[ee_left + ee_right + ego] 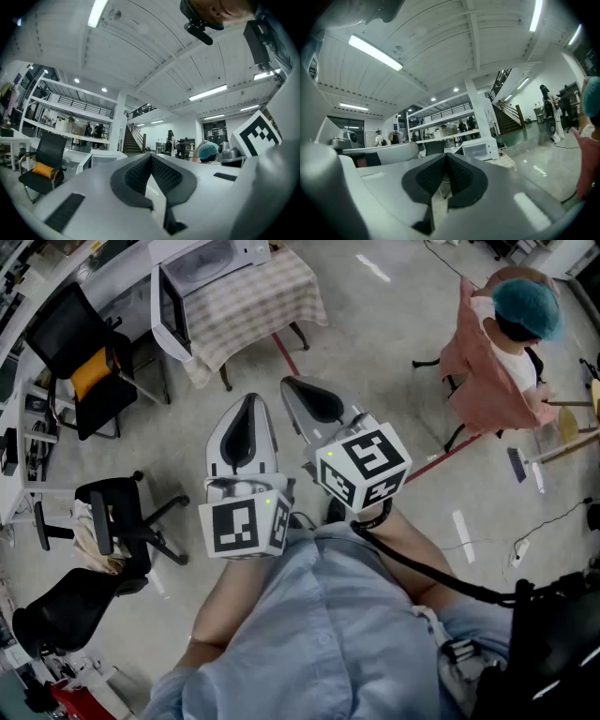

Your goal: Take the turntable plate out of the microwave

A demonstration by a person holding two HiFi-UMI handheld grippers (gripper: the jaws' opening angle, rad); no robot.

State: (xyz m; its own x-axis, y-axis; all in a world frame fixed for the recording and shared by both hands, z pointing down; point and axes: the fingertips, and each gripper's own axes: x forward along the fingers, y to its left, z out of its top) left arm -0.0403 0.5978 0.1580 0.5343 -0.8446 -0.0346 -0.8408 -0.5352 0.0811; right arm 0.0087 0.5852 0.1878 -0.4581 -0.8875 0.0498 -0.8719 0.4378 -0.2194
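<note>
A white microwave (202, 263) stands on a table with a checked cloth (258, 301) at the top of the head view, its dark-glass door (172, 307) swung open to the left. The turntable plate is not visible in any view. My left gripper (249, 405) and right gripper (298, 388) are held level side by side in front of the person's body, well short of the table. Both are shut with nothing between the pads. The left gripper (151, 157) points toward the microwave (101, 158). Past the right gripper (446, 157) the microwave (479, 149) shows small and far off.
A black office chair with an orange cushion (82, 362) stands left of the table, and two more black chairs (112, 521) are nearer on the left. A person in a teal cap and pink coat (506, 343) sits at the right. A red tape line (286, 354) and cables (553, 521) cross the concrete floor.
</note>
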